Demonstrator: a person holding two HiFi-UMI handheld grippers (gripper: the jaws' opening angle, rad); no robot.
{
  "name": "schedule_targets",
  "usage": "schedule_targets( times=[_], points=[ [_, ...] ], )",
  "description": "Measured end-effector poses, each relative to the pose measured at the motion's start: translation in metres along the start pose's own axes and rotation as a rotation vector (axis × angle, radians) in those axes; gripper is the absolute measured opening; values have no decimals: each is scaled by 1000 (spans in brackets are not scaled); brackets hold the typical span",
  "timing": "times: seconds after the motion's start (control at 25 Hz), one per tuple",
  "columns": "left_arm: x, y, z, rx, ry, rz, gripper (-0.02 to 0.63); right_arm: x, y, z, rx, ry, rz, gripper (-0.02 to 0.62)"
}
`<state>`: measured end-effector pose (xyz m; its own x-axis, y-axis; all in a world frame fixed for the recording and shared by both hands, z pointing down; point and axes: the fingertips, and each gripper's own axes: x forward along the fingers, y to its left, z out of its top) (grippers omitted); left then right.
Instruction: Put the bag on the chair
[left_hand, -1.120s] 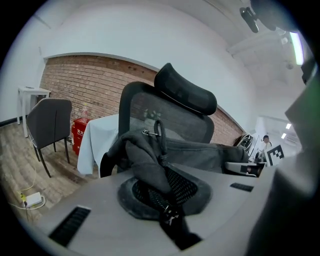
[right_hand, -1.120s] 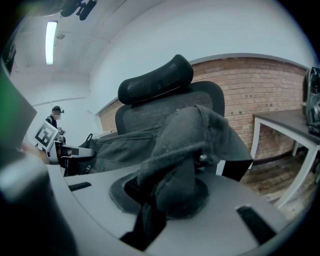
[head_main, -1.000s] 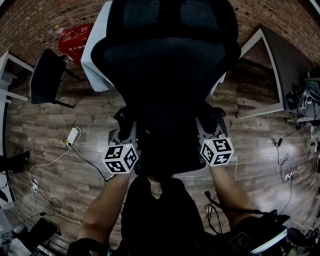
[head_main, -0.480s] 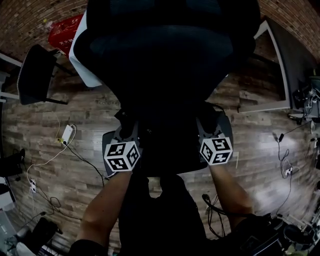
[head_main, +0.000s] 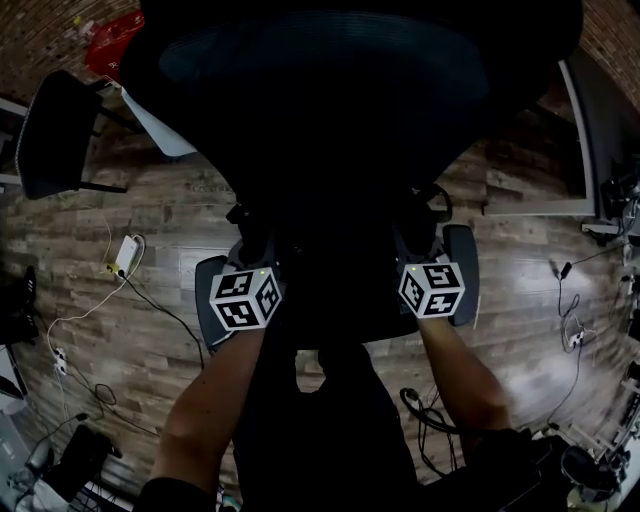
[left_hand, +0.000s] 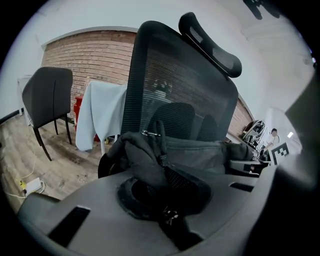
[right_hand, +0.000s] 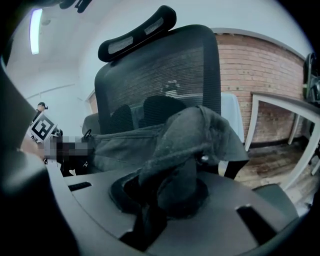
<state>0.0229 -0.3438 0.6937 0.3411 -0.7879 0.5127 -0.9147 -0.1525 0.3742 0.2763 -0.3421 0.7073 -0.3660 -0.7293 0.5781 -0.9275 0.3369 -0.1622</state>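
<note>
The left tongs and right tongs are each clamping a bunched end of the grey bag, which is hanging stretched between them just before the black mesh chair, apparently to set it down level there.

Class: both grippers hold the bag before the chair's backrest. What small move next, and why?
Probably lower both together: the bag hangs stretched between the left gripper and right gripper, jaws shut on it, before the chair, seemingly not yet resting on its seat.
</note>
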Motion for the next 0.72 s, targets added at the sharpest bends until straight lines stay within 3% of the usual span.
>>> schedule_targets(
  times=[0.72],
  points=[
    [42, 27, -41, -6, 53, 51, 40, 56, -16, -45, -28, 67, -21, 64]
  ],
)
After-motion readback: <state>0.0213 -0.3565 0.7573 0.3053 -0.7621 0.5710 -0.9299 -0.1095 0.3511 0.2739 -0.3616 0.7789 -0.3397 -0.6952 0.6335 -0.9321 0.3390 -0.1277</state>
